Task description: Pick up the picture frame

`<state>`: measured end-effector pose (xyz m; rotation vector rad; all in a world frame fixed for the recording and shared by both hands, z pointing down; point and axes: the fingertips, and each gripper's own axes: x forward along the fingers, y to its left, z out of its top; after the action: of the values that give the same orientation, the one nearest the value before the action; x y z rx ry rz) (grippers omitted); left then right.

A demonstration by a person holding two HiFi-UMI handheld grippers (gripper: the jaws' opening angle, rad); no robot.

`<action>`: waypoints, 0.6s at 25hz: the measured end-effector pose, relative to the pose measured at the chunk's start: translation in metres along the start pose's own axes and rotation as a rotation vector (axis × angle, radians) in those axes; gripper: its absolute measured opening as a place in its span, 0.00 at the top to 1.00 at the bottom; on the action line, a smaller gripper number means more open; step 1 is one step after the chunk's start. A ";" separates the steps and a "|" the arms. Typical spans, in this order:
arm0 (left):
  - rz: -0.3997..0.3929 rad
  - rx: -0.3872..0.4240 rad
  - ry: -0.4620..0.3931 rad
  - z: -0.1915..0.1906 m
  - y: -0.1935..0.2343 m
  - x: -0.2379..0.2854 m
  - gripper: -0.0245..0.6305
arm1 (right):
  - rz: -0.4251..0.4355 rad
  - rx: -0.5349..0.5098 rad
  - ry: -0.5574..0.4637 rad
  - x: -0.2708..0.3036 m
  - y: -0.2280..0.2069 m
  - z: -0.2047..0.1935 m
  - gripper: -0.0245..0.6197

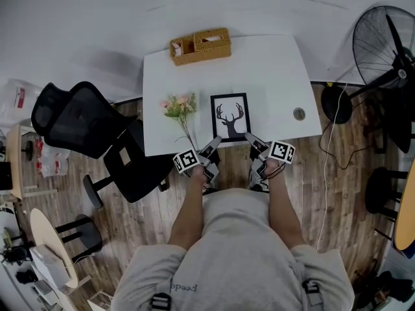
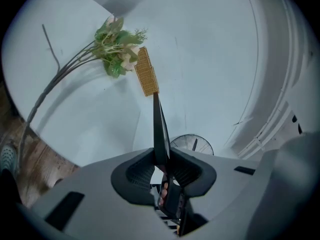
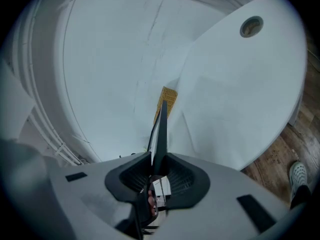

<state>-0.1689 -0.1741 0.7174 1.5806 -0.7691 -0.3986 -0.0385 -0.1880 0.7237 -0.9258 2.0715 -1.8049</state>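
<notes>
Picture frame: the black picture frame [image 1: 230, 116] with a deer silhouette is sitting over the near middle of the white surface [image 1: 272, 76]. Its lower edge is reaching the surface's front edge. Whether its far edge is resting on the surface cannot be told.
Left claw: the left claw [image 1: 212, 149] is gripping the picture frame at its near left corner. In the left gripper view the frame [image 2: 160, 129] is showing edge-on, and both pads are pressing against its two faces.
Right claw: the right claw [image 1: 251, 140] is gripping the same frame at its near right corner. In the right gripper view the thin dark edge [image 3: 161, 129] is standing pinched between the pads.
Flowers: a small spray of flowers [image 1: 179, 107] is lying just left of the frame, with the stems pointing toward the person.
Basket: a woven basket [image 1: 201, 46] is standing at the far edge of the surface, well apart from the frame.
Round hole: a round hole [image 1: 298, 114] is showing near the right edge of the surface.
Surroundings: a black chair [image 1: 78, 118] is standing to the left, and a fan [image 1: 389, 44] is standing to the right on the wooden floor.
</notes>
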 end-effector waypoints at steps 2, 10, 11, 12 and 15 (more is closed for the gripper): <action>-0.013 0.014 -0.005 0.004 -0.007 0.002 0.80 | 0.015 -0.017 -0.007 0.001 0.006 0.005 0.81; -0.069 0.103 -0.030 0.023 -0.034 0.006 0.79 | 0.053 -0.092 -0.017 0.007 0.033 0.023 0.81; -0.078 0.104 -0.034 0.023 -0.037 0.006 0.79 | 0.061 -0.101 -0.019 0.007 0.036 0.024 0.81; -0.085 0.100 -0.038 0.024 -0.039 0.006 0.79 | 0.067 -0.108 -0.021 0.006 0.039 0.026 0.81; -0.084 0.090 -0.045 0.026 -0.047 0.006 0.80 | 0.090 -0.145 -0.034 0.007 0.051 0.032 0.81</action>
<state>-0.1702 -0.1974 0.6685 1.6978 -0.7657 -0.4678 -0.0407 -0.2160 0.6694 -0.8766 2.2093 -1.6014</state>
